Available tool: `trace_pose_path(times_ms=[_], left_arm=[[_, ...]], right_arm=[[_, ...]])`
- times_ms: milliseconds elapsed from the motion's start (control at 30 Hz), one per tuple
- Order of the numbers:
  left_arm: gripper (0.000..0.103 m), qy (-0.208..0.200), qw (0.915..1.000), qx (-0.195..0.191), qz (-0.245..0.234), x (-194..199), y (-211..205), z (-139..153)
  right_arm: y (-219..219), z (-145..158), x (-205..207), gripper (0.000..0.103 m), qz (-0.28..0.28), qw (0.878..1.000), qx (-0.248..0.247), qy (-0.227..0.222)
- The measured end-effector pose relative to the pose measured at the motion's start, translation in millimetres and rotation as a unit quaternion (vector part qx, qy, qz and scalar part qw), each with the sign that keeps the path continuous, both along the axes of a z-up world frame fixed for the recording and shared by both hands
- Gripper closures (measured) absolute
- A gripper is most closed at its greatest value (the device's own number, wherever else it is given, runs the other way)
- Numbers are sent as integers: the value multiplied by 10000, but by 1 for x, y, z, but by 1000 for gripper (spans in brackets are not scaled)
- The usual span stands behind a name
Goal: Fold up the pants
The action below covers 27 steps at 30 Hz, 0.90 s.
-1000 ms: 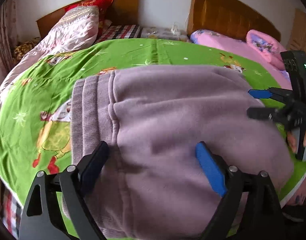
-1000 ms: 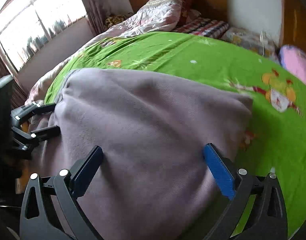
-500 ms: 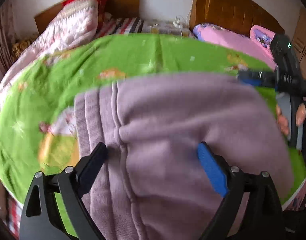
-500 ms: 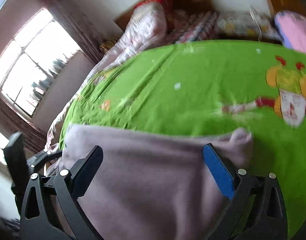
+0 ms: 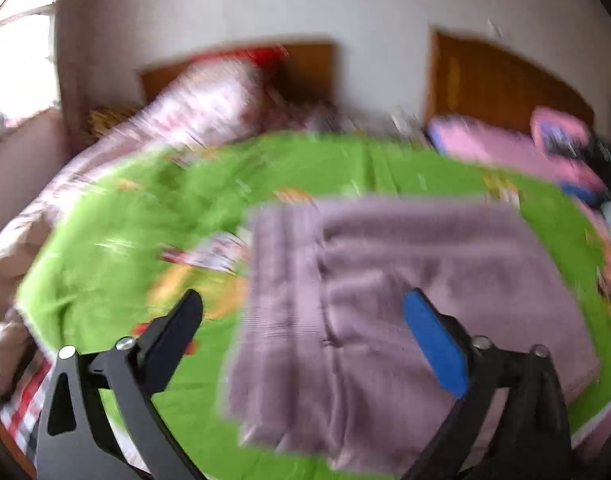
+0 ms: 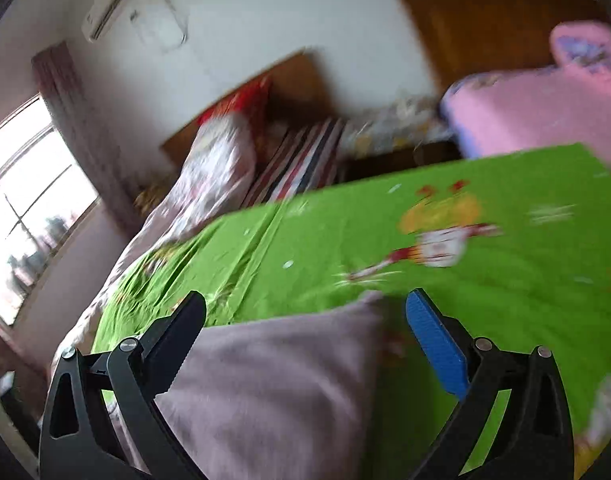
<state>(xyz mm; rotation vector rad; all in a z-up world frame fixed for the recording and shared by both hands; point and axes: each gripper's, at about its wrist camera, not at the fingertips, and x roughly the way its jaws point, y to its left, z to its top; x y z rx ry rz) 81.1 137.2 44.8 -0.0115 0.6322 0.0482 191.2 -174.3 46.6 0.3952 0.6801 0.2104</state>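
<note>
The mauve pants (image 5: 405, 300) lie folded in a rough rectangle on the green bedspread (image 5: 153, 216), ribbed waistband to the left. My left gripper (image 5: 305, 316) is open and empty, raised above the pants' near edge. My right gripper (image 6: 305, 320) is open and empty, raised over the right end of the pants (image 6: 273, 384). The right gripper also shows blurred at the far right of the left wrist view (image 5: 601, 160). Both views are motion-blurred.
A rolled floral quilt (image 5: 201, 104) and red pillow lie at the bed's head by the wooden headboard (image 5: 305, 68). A second bed with pink bedding (image 6: 537, 112) stands to the right. A window (image 6: 21, 208) is on the left.
Both grippers have lifted and pulled back from the pants, staying open. The views now tilt up toward the headboards and wall. The pants lie still.
</note>
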Motion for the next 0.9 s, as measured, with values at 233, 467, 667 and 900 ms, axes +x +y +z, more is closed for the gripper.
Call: trace_pose_path(times_ms=[233,467,667,900], left_arm=[[2,-1797,9811,-261,669,-94,-2,62],[2,-880,9926,-437,714,-78,-29,52],[2,-683,9948,-170,739,-84,-52,35],[2,-419,9972,-198,593,-85,-57,19]], right_arm=[[-5,54,-145,5,-888,9859,-611,-1278],[16,14,-223,5,-1063,9822,-1060,-1127],[19,-14,-210,5,-917,9885,-1137,-379],[36,-17,-214,5,-599,9884,-1333,-406]])
